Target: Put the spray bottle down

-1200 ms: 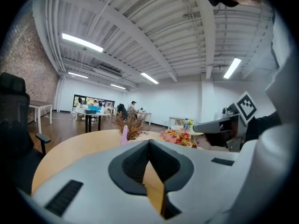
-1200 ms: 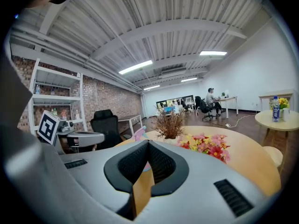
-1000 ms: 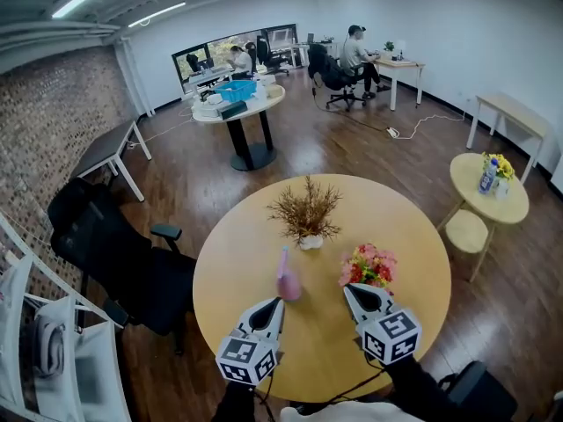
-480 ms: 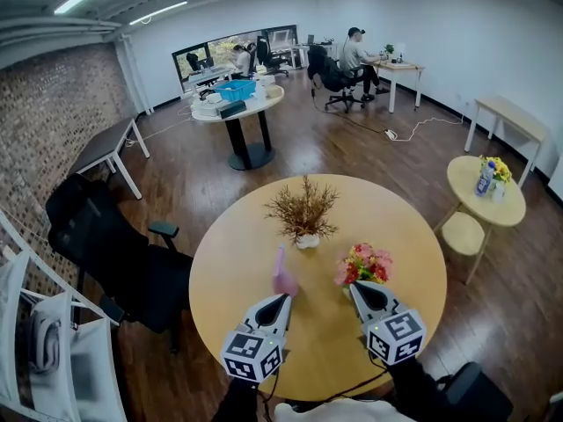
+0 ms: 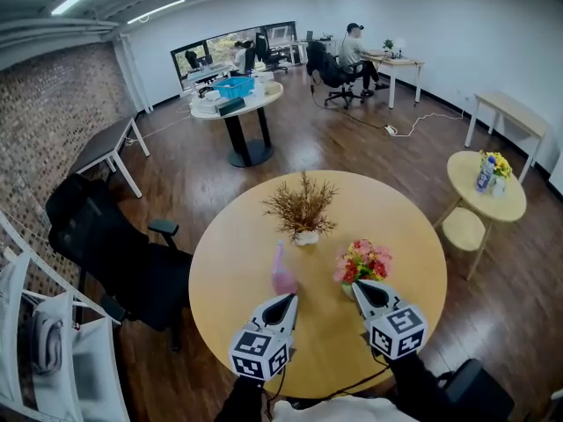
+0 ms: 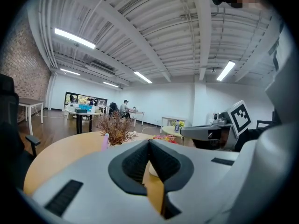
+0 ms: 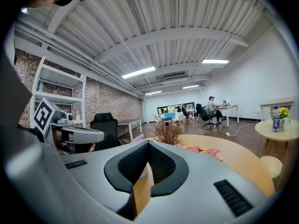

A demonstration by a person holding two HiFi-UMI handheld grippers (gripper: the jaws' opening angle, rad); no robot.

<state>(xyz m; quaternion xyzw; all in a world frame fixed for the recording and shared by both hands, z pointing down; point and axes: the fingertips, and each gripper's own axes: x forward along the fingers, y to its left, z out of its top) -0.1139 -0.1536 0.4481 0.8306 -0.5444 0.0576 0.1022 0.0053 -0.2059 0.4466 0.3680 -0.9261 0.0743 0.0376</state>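
A pink spray bottle (image 5: 282, 272) stands upright on the round wooden table (image 5: 230, 244), free of both grippers. My left gripper (image 5: 287, 299) is just on the near side of it, pointing at it, jaws shut and empty. In the left gripper view the bottle (image 6: 105, 141) shows left of the shut left gripper (image 6: 149, 141). My right gripper (image 5: 359, 285) is to the right, next to a flower bouquet (image 5: 361, 262), jaws shut with nothing between them. In the right gripper view the right gripper (image 7: 148, 143) points level across the table, with the bottle (image 7: 138, 137) just left of it.
A dried plant in a white vase (image 5: 303, 214) stands behind the bottle. A black office chair (image 5: 110, 253) is left of the table. A small round table (image 5: 506, 205) and a stool (image 5: 466, 231) are at the right. More tables and seated people are at the back.
The left gripper has shifted a little to the right in front of the bottle, and the right gripper has drifted slightly. The bottle stays standing on the table.
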